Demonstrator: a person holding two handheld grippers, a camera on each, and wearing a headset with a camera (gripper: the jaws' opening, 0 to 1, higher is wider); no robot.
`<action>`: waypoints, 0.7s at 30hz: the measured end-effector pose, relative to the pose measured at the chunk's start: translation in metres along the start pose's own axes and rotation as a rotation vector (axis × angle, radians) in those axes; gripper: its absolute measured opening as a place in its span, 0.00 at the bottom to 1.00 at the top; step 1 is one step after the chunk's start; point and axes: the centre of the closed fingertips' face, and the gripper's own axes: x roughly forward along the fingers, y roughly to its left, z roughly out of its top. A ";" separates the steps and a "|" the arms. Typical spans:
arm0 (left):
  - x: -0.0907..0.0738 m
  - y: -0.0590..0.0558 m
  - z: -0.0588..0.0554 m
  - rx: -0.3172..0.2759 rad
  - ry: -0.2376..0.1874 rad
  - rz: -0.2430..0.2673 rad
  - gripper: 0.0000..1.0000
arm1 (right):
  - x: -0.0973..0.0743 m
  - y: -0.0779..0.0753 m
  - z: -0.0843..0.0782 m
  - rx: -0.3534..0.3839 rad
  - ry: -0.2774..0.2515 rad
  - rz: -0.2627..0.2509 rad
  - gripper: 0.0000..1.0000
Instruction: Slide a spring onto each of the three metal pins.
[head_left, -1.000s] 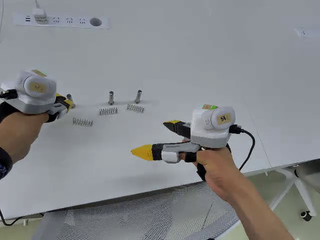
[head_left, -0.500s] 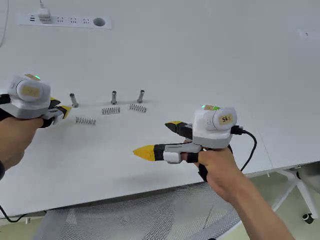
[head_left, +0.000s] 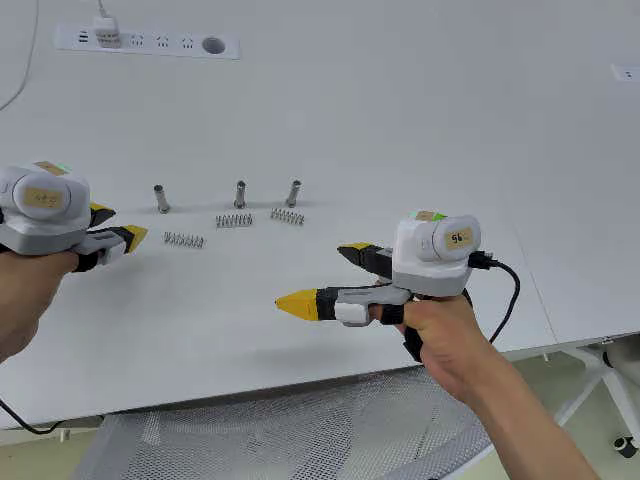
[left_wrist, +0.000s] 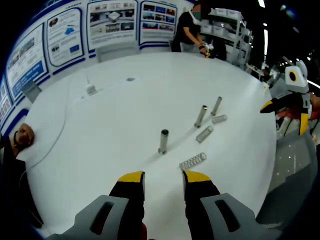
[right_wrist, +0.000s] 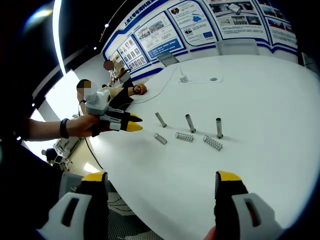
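Three short metal pins stand upright in a row on the white table: left pin, middle pin, right pin. A spring lies flat just in front of each: left spring, middle spring, right spring. My left gripper hovers left of the left spring, open a little and holding nothing. In its own view the left gripper points at the nearest spring and pin. My right gripper hangs wide open nearer the front edge, well short of the springs.
A white power strip lies at the table's far edge. A black cable trails from the right gripper. A mesh chair sits below the table's front edge. People stand far behind the table.
My left gripper has drawn back from the left pin, down and to the left. The right gripper has held its place; the head camera has shifted slightly.
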 end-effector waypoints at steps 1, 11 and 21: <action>-0.001 -0.001 0.000 -0.002 -0.001 -0.002 0.32 | 0.000 0.000 0.000 -0.001 0.000 0.000 0.89; -0.014 -0.008 -0.001 -0.019 -0.026 -0.026 0.39 | 0.001 -0.003 0.001 -0.004 0.001 0.000 0.89; -0.030 -0.015 -0.003 -0.013 -0.039 -0.042 0.48 | 0.003 -0.003 0.000 -0.004 0.003 0.001 0.89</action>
